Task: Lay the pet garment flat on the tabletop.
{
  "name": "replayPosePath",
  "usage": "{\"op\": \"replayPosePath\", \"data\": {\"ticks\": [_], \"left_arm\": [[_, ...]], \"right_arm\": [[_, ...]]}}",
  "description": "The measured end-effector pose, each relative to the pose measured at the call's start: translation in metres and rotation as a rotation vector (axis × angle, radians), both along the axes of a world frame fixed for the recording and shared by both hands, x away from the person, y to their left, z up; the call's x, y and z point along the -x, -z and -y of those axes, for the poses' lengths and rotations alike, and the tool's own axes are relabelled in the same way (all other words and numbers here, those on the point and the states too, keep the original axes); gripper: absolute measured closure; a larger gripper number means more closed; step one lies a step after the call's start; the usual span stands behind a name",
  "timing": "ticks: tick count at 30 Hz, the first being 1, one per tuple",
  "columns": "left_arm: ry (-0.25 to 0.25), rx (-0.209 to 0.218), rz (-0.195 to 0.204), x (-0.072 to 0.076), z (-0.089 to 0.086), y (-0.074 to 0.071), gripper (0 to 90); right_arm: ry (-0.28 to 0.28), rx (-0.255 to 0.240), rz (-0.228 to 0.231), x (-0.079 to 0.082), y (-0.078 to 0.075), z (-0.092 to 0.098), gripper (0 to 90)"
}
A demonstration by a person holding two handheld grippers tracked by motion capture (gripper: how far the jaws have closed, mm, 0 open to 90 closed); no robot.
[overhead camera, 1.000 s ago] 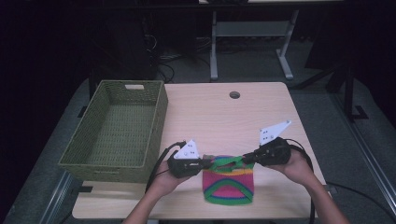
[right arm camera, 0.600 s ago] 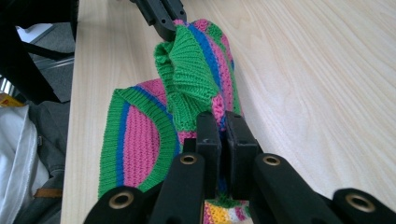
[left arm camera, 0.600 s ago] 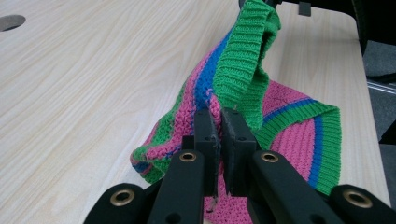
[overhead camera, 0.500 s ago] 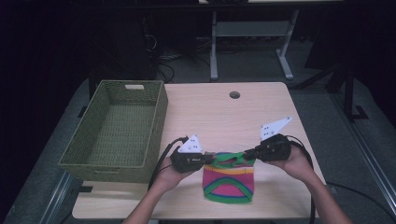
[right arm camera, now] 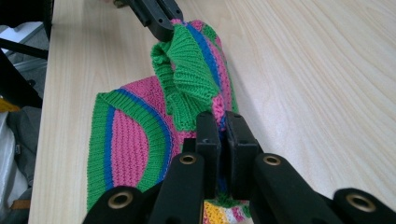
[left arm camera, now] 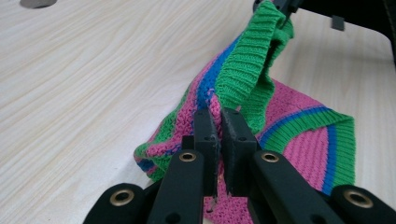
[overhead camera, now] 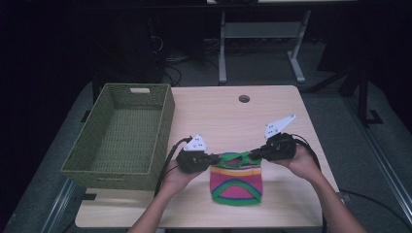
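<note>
A knitted cloth (overhead camera: 236, 184) in pink, green and blue stripes lies near the table's front edge, its far edge lifted. My left gripper (overhead camera: 212, 158) is shut on the cloth's far left corner, and in the left gripper view my left gripper (left arm camera: 219, 116) has the knit cloth (left arm camera: 243, 79) pinched between its pads. My right gripper (overhead camera: 253, 153) is shut on the far right corner; in the right gripper view my right gripper (right arm camera: 222, 122) clamps the cloth (right arm camera: 135, 140). The green ribbed hem sags between the two grippers.
A green woven basket (overhead camera: 123, 138), empty, stands on the left side of the wooden table (overhead camera: 228, 116). A round cable hole (overhead camera: 244, 98) sits near the table's far edge. Dark floor and a metal stand lie beyond.
Both grippers have shifted slightly away from the person with the cloth's far edge held, and the cloth has slid a little farther onto the table.
</note>
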State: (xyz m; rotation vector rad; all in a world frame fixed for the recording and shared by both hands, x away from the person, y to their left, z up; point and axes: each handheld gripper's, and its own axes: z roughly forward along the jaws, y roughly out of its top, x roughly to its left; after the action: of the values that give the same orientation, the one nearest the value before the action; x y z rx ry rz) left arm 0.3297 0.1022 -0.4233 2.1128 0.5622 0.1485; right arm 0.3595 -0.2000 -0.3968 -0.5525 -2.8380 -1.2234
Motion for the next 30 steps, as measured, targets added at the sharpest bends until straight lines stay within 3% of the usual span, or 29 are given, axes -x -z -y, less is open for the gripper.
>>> {"op": "replayPosePath", "data": {"ticks": [9, 10, 11, 12, 14, 16, 18, 20, 24, 30], "left_arm": [[-0.068, 0.026, 0.005, -0.017, 0.007, 0.001, 84.9], [-0.101, 0.037, 0.014, -0.021, 0.008, 0.002, 84.3], [-0.160, 0.044, 0.024, -0.027, 0.009, 0.003, 81.5], [-0.192, 0.054, 0.017, -0.032, 0.010, 0.003, 74.0], [-0.246, 0.080, 0.001, -0.043, 0.010, 0.005, 65.5], [-0.303, 0.083, 0.016, -0.049, 0.009, 0.007, 58.7], [-0.312, 0.079, 0.002, -0.052, 0.007, 0.011, 57.3], [-0.310, 0.056, -0.012, -0.054, 0.006, 0.014, 55.5], [-0.297, 0.045, -0.037, -0.053, 0.007, 0.017, 54.0], [-0.280, 0.030, -0.029, -0.049, 0.013, 0.016, 53.5]], "right_arm": [[0.028, -0.009, -0.023, -0.017, 0.004, 0.003, 84.8], [0.047, -0.018, -0.017, -0.022, 0.005, 0.003, 83.1], [0.082, -0.026, -0.006, -0.028, 0.005, 0.003, 75.0], [0.149, -0.040, 0.019, -0.037, 0.004, 0.003, 69.7], [0.224, -0.081, 0.010, -0.050, 0.006, 0.005, 59.2], [0.284, -0.099, -0.001, -0.060, 0.009, 0.008, 57.6], [0.317, -0.084, -0.009, -0.065, 0.012, 0.011, 55.7], [0.322, -0.084, -0.043, -0.067, 0.016, 0.016, 55.1], [0.333, -0.073, -0.065, -0.063, 0.024, 0.023, 53.9], [0.337, -0.076, -0.078, -0.057, 0.029, 0.028, 54.1]]}}
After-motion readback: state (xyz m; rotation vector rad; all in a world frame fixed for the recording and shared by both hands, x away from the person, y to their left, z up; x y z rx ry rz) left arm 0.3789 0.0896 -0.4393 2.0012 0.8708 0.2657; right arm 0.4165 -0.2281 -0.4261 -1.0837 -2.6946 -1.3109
